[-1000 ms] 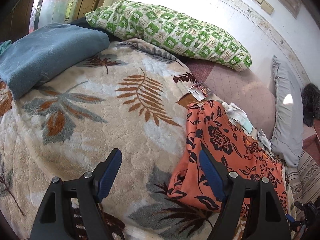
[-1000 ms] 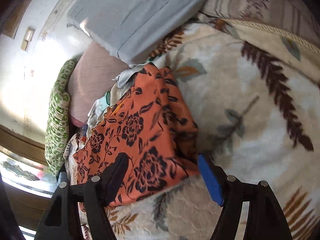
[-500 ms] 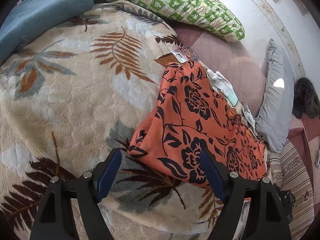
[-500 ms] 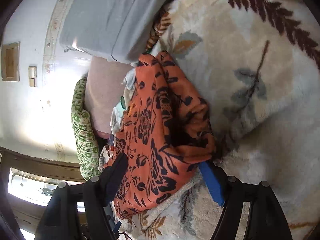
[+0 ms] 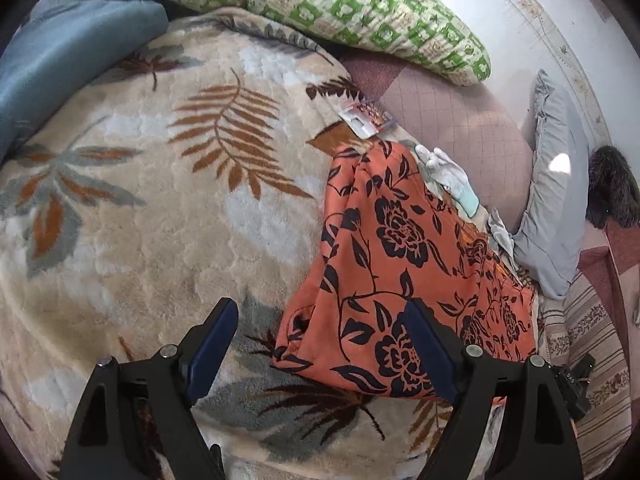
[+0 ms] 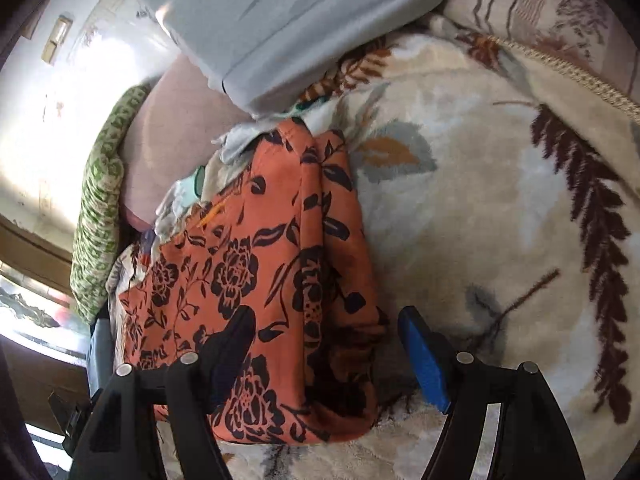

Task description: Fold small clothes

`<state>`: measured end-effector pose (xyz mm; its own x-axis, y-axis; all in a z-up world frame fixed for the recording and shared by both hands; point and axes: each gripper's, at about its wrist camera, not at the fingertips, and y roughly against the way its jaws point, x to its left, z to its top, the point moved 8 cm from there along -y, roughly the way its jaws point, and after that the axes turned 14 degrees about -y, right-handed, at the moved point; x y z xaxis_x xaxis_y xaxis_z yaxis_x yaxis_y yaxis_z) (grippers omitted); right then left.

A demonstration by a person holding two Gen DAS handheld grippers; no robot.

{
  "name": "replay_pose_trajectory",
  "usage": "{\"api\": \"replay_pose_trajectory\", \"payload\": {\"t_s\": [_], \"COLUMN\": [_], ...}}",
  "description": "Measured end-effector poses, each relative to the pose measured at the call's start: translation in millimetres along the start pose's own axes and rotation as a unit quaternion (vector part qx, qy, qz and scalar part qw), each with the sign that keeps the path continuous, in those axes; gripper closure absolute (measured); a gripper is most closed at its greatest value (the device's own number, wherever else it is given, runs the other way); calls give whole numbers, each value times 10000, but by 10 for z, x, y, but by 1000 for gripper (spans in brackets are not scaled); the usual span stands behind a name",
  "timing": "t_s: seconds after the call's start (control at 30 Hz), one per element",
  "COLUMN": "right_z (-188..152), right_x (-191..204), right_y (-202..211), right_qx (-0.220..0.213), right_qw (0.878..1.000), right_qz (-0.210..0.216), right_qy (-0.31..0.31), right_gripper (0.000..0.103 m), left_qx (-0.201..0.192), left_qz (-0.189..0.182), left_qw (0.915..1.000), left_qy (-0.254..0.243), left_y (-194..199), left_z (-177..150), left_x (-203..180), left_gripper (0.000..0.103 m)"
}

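An orange garment with black flowers (image 5: 400, 264) lies folded on the beige leaf-patterned blanket (image 5: 160, 200). It also shows in the right wrist view (image 6: 260, 272). My left gripper (image 5: 320, 320) is open and empty, hovering over the garment's near corner. My right gripper (image 6: 326, 332) is open and empty, its jaws straddling the garment's near edge from the other side. Small pale clothes (image 5: 452, 180) lie just beyond the garment.
A green patterned pillow (image 5: 320, 12) lies at the bed's head, a blue folded blanket (image 5: 68, 56) at far left, a grey pillow (image 5: 556, 200) at right. A small packet (image 5: 366, 118) lies near the garment's far end. A pink quilted sheet (image 5: 452, 120) shows beyond.
Both grippers shifted over the garment; the left view swung back slightly and the right one lowered toward the garment's near edge. Both stayed open.
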<state>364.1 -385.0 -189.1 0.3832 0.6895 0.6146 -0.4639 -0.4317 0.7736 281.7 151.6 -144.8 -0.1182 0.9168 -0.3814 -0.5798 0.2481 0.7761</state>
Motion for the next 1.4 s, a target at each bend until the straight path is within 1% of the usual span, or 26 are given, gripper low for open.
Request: {"api": "replay_pose_trajectory", "payload": {"t_s": [0.03,0.07,0.23,0.27,0.33,0.4,0.43,0.5,0.53,0.57,0.6,0.63,0.7,0.77,0.8,0.87,0.9,0.93,0.97,1.0,1.03,1.07,1.17,1.23,1.3,1.4], "right_z": [-33,-57,-125,-135,-145,-159,-141,-119,-120,-131,-152,-189,-211,-188,-181,-184,-174,-156,-151,-153,-154,-149,-110,-51,-19,-58], "right_x": [-16,-30,98,117,98,-11,4,9,43,73,78,83,59,52,50,6,-25,-57,-62,-42,-24,7,156,279,443,663], "right_y": [-92,-138,-59,-53,-91,-202,-215,-201,-193,-193,-227,-272,-340,-377,-376,-393,-415,-423,-434,-435,-425,-412,-307,-171,-4,291], "right_qx": [239,349,487,522,559,690,680,652,669,686,797,944,937,935,933,1034,1103,1145,1165,1165,1179,1204,1211,1150,1098,1082], "right_qw": [9997,9992,9964,9961,9967,9963,9960,9953,9952,9953,9943,9932,9952,9948,9945,9921,9891,9862,9856,9871,9880,9881,9891,9897,9908,9911], "right_qz": [66,115,661,689,589,446,498,583,625,631,640,609,254,316,400,552,702,814,826,765,685,670,675,726,761,778], "right_qy": [-66,-149,-194,-149,-66,-243,-304,-423,-352,-256,-295,-319,-144,-259,-275,-453,-682,-881,-908,-785,-723,-684,-504,-443,-224,60], "right_gripper": [26,25,25,25,25,25,25,25,28,45,65,80,80,80,77,70,70,70,70,71,75,80,83,84,84,84], "left_qx": [29,42,35,209,789,688,772,784,757,737,795,793,731,773,800,803,774,715,747,872,965,1011,1122,984,803,621], "left_qz": [10,-31,-149,-237,-437,-343,-372,-361,-367,-188,61,-8,-3,-12,-55,-216,-443,-610,-496,-182,7,-45,-132,-69,-77,-90], "left_qw": [10000,9999,9994,9991,9958,9959,9946,9946,9946,9948,9940,9944,9949,9945,9947,9952,9950,9948,9951,9942,9927,9930,9924,9927,9939,9937], "left_qy": [-17,-99,-299,-293,-181,-472,-585,-577,-604,-674,-746,-704,-688,-704,-650,-523,-443,-390,-423,-605,-720,-605,-487,-695,-754,-931], "left_y": [-54,-101,-253,-345,-558,-562,-582,-595,-602,-612,-637,-646,-645,-645,-643,-652,-660,-654,-653,-666,-672,-664,-591,-421,-195,151], "left_z": [-5,11,169,152,26,45,39,48,59,65,56,43,41,47,53,64,65,75,71,62,68,89,157,262,371,439], "left_x": [-1,-23,-131,-153,-198,-299,-356,-404,-421,-405,-360,-352,-337,-341,-331,-317,-338,-367,-378,-381,-385,-395,-392,-442,-518,-667], "left_gripper": [18,18,18,18,18,18,18,18,28,45,89,87,87,87,84,72,54,45,46,77,88,89,89,89,89,89]}}
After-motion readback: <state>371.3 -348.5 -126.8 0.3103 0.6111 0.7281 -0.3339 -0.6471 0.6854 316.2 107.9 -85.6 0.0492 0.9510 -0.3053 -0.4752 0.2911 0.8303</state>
